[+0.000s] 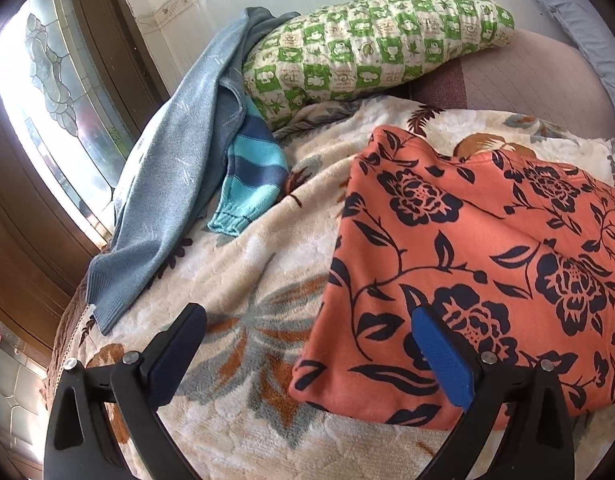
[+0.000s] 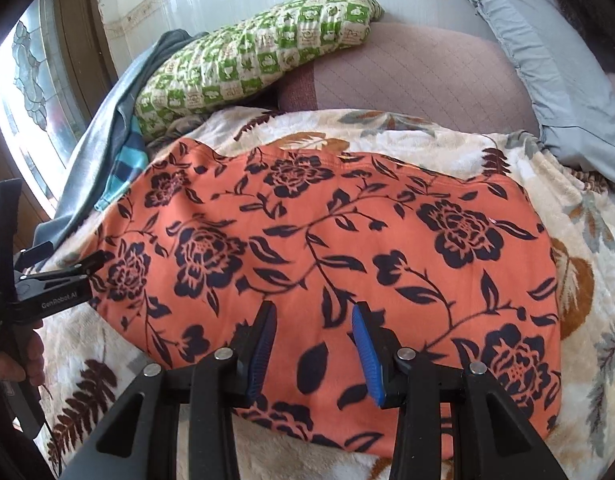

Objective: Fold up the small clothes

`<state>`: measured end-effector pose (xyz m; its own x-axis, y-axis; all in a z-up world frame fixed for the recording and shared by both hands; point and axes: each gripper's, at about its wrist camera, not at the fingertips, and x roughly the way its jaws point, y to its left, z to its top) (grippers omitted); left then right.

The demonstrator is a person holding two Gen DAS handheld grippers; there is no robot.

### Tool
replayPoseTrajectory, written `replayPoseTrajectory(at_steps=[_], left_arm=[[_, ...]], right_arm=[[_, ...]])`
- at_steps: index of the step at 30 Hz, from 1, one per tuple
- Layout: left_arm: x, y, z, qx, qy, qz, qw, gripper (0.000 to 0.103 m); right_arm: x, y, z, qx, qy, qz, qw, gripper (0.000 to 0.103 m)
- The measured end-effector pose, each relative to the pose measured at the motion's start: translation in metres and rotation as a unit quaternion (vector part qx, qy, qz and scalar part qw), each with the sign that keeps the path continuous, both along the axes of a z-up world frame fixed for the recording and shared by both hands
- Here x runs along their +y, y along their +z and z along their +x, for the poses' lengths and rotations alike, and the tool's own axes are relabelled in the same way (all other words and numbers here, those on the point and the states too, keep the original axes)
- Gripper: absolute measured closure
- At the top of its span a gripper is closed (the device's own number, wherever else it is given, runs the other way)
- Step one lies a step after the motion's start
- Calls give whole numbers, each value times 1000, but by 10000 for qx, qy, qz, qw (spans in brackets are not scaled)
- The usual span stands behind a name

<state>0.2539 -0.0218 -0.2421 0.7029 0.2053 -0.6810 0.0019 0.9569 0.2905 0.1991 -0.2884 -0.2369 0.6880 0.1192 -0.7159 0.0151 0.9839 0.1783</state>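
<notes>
1. Right wrist view: the orange garment point(image 2: 323, 240) lies spread and fairly flat on the floral blanket point(image 2: 587, 280) of the bed, its long side running left to right.
2. The right tool point(image 2: 313, 344) hovers over the garment's near middle, fingers apart, nothing between them.
3. The left tool point(image 2: 89, 266) shows at the garment's left edge in this view. In the left wrist view, the left tool point(image 1: 307, 336) stands wide apart, one finger over bare blanket point(image 1: 235, 280) and the other over the garment point(image 1: 467, 248). It holds nothing.
4. Risk, as I judge it: the garment looks already doubled, so a pinch at the left edge could catch only the top layer, and the fold would open or skew when lifted.
5. Another risk: the blanket is plush and thick. A low grab could take blanket pile with the cloth and drag the bedding.
6. The right tool sits mid-cloth, not at an edge. Closing there would bunch the fabric instead of giving a clean crease.
7. A grey-blue sweater point(image 1: 163, 200) and a striped knit point(image 1: 251, 176) lie at the far left, near the garment's far-left corner. A wide sweep leftward could snag them.
8. A green pillow point(image 1: 371, 48) sits at the far side, well apart from both tools.
</notes>
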Motion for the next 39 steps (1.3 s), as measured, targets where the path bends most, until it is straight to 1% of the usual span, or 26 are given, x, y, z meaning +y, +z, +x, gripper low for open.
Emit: replayPoseTrajectory(at_steps=[2, 5, 8, 14, 20, 29, 33, 37, 39], left_arm=[[5, 2, 6, -20, 58, -58, 10000, 1], [13, -4, 15, 97, 205, -118, 9997, 1], [18, -10, 21, 174, 313, -136, 9993, 1], [22, -15, 24, 257, 372, -143, 9989, 1], [22, -14, 21, 220, 333, -87, 9992, 1], [28, -13, 19, 206, 351, -122, 9991, 1], [29, -18, 20, 232, 332, -101, 9991, 1], [28, -30, 21, 293, 287, 1, 9992, 1], [28, -29, 22, 284, 285, 5, 9992, 1]], right_arm=[[6, -5, 10, 57, 81, 51, 9999, 60], [19, -15, 22, 163, 246, -124, 9995, 60], [27, -20, 27, 236, 383, -178, 9988, 59], [34, -23, 24, 247, 484, -259, 9982, 58], [42, -23, 19, 250, 607, -388, 9971, 57], [49, -24, 14, 270, 751, -360, 9962, 56], [52, -26, 12, 249, 806, -410, 9956, 56], [50, -26, 12, 251, 809, -351, 9958, 56], [49, -25, 12, 239, 819, -345, 9958, 56]])
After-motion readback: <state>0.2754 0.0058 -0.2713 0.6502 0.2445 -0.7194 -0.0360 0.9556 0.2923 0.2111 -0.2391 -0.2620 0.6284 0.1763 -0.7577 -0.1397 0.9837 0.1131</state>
